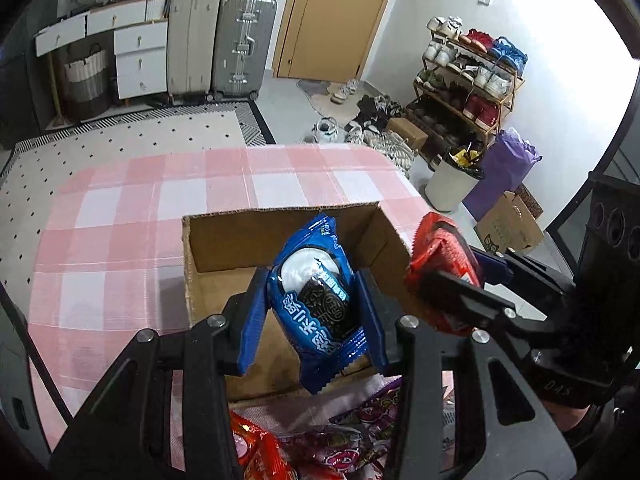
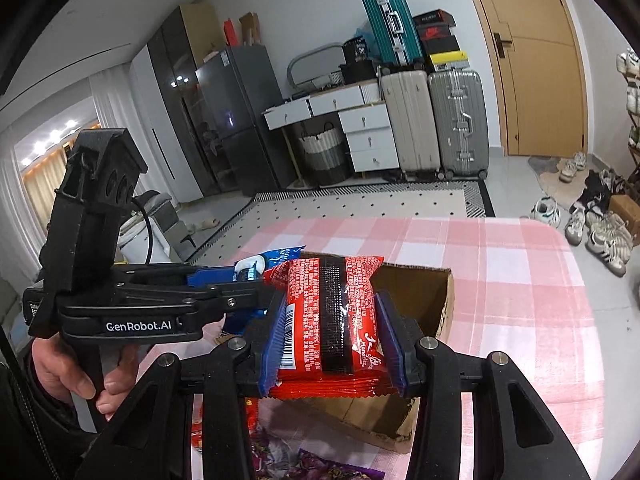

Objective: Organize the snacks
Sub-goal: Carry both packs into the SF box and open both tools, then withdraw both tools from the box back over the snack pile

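Loose snack packets (image 1: 320, 452) cut off by bottom edge; cardboard box (image 2: 416, 304) floor mostly hidden.

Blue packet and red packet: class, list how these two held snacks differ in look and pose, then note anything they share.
1. The blue packet shows a picture of a dark sandwich cookie; the red packet shows small white print, a black band and a barcode.
2. The blue packet is in the left tongs; the red packet is in the right tongs.

Shared: both are sealed, crimped wrappers, clamped across their width, held over the cardboard box.
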`<state>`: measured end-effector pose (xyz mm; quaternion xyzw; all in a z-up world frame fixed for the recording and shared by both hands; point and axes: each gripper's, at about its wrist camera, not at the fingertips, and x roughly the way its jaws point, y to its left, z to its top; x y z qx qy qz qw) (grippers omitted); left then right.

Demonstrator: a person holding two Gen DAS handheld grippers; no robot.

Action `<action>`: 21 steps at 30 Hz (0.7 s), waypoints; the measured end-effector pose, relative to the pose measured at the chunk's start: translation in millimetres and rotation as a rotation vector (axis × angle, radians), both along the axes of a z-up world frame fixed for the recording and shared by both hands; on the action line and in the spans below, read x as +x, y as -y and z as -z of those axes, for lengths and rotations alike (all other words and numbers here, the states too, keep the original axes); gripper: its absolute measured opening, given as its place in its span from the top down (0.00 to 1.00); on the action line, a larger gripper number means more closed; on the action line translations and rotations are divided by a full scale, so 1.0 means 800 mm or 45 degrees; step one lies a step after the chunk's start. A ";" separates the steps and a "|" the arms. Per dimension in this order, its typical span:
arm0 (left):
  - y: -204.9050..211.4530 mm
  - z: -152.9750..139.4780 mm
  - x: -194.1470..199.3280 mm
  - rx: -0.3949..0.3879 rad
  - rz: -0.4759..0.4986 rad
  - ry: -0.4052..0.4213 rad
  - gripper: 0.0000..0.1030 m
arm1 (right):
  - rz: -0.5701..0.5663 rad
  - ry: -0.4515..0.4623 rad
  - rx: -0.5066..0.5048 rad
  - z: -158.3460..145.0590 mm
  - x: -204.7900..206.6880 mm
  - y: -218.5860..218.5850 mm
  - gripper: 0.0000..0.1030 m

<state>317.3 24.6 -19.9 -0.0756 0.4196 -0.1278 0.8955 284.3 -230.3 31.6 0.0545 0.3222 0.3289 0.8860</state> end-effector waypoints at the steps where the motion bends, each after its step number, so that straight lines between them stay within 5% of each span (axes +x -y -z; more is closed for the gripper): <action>1: 0.001 0.005 0.004 0.003 0.002 -0.009 0.61 | 0.000 -0.010 -0.002 0.005 0.004 -0.001 0.58; 10: 0.008 0.049 0.040 -0.019 0.006 -0.097 0.60 | 0.012 -0.079 -0.042 0.044 0.029 -0.008 0.57; 14: -0.003 0.058 0.048 -0.048 -0.034 -0.130 0.34 | 0.075 -0.028 -0.047 0.043 0.031 -0.002 0.18; 16: -0.009 0.053 0.040 -0.029 -0.058 -0.092 0.21 | 0.089 0.003 -0.033 0.039 0.028 0.004 0.16; 21: -0.015 0.040 0.025 -0.015 -0.063 -0.048 0.21 | 0.106 0.051 -0.019 0.023 0.011 0.020 0.16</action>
